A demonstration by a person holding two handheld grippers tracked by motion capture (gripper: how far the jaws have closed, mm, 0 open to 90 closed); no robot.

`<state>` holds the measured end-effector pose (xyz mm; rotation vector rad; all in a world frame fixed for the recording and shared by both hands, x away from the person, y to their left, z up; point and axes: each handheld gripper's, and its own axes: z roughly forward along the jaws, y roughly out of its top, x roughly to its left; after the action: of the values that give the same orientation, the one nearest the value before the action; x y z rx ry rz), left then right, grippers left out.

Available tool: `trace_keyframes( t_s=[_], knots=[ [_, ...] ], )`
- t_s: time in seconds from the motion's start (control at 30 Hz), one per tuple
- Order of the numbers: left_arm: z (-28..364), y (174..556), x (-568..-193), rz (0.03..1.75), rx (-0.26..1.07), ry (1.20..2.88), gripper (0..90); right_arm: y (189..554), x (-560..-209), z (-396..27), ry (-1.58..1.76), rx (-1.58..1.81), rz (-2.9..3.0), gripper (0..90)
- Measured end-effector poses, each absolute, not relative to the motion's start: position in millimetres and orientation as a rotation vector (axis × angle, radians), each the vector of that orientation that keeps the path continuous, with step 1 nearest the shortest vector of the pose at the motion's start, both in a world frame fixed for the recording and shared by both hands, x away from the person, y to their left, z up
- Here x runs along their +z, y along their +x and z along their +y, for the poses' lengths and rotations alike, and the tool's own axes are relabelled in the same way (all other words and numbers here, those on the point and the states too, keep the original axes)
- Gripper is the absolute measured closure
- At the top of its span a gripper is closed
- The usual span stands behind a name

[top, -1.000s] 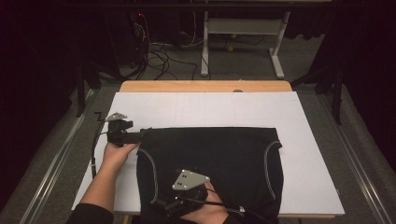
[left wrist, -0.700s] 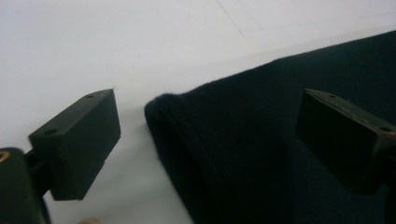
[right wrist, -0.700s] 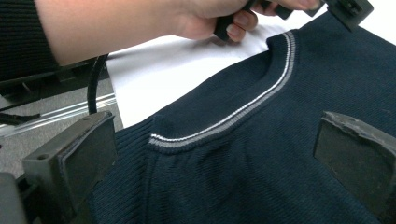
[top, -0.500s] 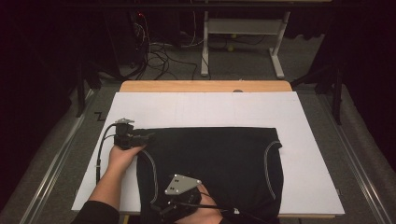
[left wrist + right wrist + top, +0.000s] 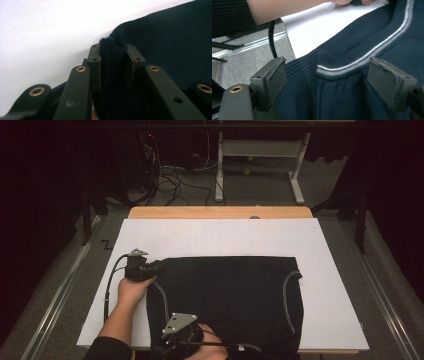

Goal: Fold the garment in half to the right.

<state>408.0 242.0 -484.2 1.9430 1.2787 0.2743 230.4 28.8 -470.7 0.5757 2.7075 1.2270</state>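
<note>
Left gripper view, left gripper (image 5: pixel 113 53) pinching sweater (image 5: pixel 172 42) corner, right gripper (image 5: pixel 337 82) released.

Dark lab: white-topped table (image 5: pixel 215 237), tangled floor cables (image 5: pixel 167 182), black curtains (image 5: pixel 50 180).

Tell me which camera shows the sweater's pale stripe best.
The right gripper view: the pale stripe runs large and sharp across the dark sweater. The high view shows it as thin curved lines; the left gripper view gives plain knit.
</note>
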Motion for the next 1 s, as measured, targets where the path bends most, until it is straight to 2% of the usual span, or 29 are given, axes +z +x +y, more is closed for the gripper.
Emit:
trace_keyframes(
  t_s=[0.1,0.27,0.37,0.6,0.73,1.0],
  knots=[
    [242,407,-484,1.281,0.277,1.939,66.1,230,-472,40,0.587,1.187,2.713,14.7],
    [242,406,-484,1.288,0.278,1.935,66.0,227,-478,61,0.572,1.091,2.729,4.5],
    [242,406,-485,1.288,0.273,1.933,66.0,221,-481,70,0.538,1.034,2.713,5.6],
    [243,406,-485,1.285,0.268,1.929,66.0,214,-482,70,0.497,0.958,2.623,27.8],
    [243,407,-485,1.286,0.26,1.925,66.0,218,-479,64,0.511,0.992,2.647,35.9],
    [243,407,-485,1.288,0.26,1.923,66.0,224,-475,54,0.512,1.006,2.645,59.9]
  ],
)
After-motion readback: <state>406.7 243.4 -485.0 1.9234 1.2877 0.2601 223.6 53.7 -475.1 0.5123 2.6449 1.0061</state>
